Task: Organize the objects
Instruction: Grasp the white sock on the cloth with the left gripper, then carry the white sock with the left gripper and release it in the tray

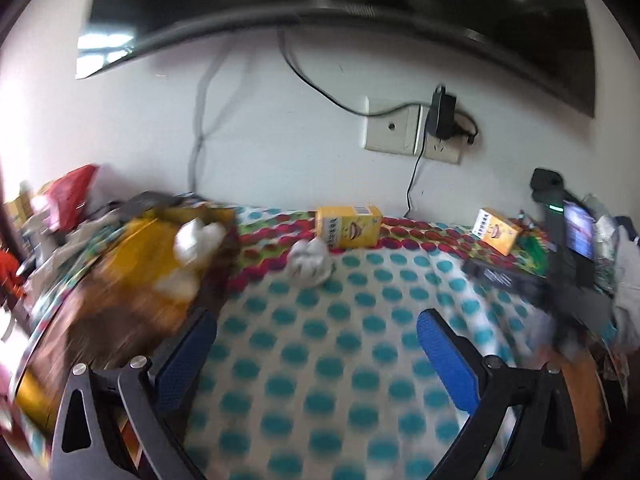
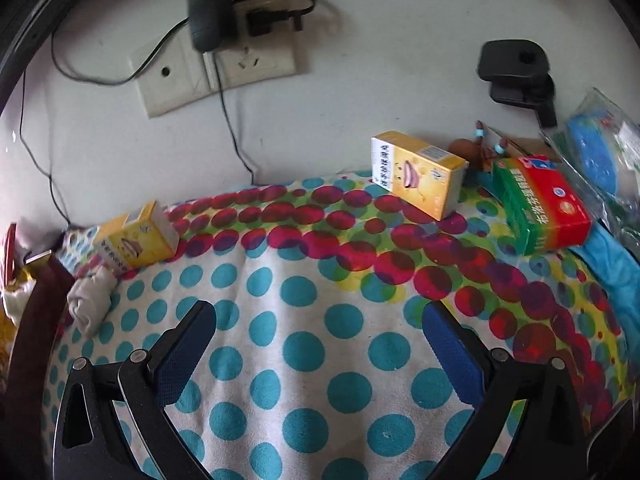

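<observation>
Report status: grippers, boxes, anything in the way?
Left gripper open, empty. Right gripper open, empty. Two yellow boxes on dotted cloth by wall. Crumpled tissue beside left box.

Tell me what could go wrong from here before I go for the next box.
1. The yellow box leans against the green-and-red box; grabbing either may shift the other.
2. The crumpled white wad touches the second yellow box, so open jaws could catch both.
3. The spotted cloth is wrinkled and may snag and drag things.
</observation>
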Tool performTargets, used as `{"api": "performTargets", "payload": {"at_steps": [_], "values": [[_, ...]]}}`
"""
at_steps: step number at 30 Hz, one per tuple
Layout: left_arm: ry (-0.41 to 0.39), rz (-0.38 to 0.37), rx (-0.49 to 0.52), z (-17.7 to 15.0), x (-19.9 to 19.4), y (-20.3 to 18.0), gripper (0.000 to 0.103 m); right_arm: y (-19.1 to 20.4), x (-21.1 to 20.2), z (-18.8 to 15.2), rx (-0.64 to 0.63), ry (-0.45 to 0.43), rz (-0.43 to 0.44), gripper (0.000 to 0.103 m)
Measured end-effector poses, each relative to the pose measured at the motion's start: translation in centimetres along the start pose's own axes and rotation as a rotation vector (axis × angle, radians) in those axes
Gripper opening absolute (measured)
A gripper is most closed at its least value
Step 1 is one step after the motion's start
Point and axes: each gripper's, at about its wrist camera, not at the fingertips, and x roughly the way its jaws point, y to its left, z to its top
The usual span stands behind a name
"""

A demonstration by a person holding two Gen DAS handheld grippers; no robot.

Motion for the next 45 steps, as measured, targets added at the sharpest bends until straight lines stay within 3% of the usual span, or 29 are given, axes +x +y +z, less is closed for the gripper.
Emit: {"api": "performTargets", "payload": {"at_steps": [4,6,9,13,16,20,21,22,25,32,40,45], "values": [[0.036,0.071,0.093,2.1,6.6,-0.8,0.103,0.6,-0.3,-0.2,-0.005,-0.015,0.009,0.103],[0.103,0.063,0.071,2.5,10.2,-0.3,0.103,0.8,-0.4,0.1,-0.003,-0.021,0.014,0.103],[0.169,0.117,0.043,2.9,13.8,0.5,0.103,0.9,-0.6,0.2,0.003,-0.026,0.023,0.103],[0.212,0.143,0.021,3.6,16.0,1.0,0.102,0.9,-0.7,0.4,0.01,-0.03,0.031,0.103],[0.316,0.132,0.035,3.2,18.0,1.0,0.101,0.9,-0.8,0.6,0.012,-0.031,0.032,0.103],[0.308,0.106,-0.014,3.3,17.8,2.1,0.083,0.9,-0.9,0.8,0.016,-0.033,0.031,0.103],[0.289,0.097,-0.008,3.3,17.4,2.1,0.051,0.9,-0.9,0.7,0.016,-0.034,0.029,0.103],[0.276,0.102,0.008,3.4,17.2,1.8,0.032,0.9,-0.9,0.7,0.015,-0.035,0.028,0.103],[0.263,0.113,0.067,3.4,17.4,0.6,0.027,1.0,-0.9,0.6,0.013,-0.036,0.03,0.103],[0.138,0.106,0.06,3.1,14.0,0.7,0.027,1.1,-0.9,0.4,0.006,-0.031,0.029,0.103],[0.143,0.186,0.096,1.9,11.9,0.3,0.027,1.2,-1.0,0.6,0.002,-0.04,0.024,0.103],[0.098,0.235,-0.028,4.9,9.1,4.7,0.027,1.2,-1.0,0.6,-0.003,-0.04,0.023,0.103]]}}
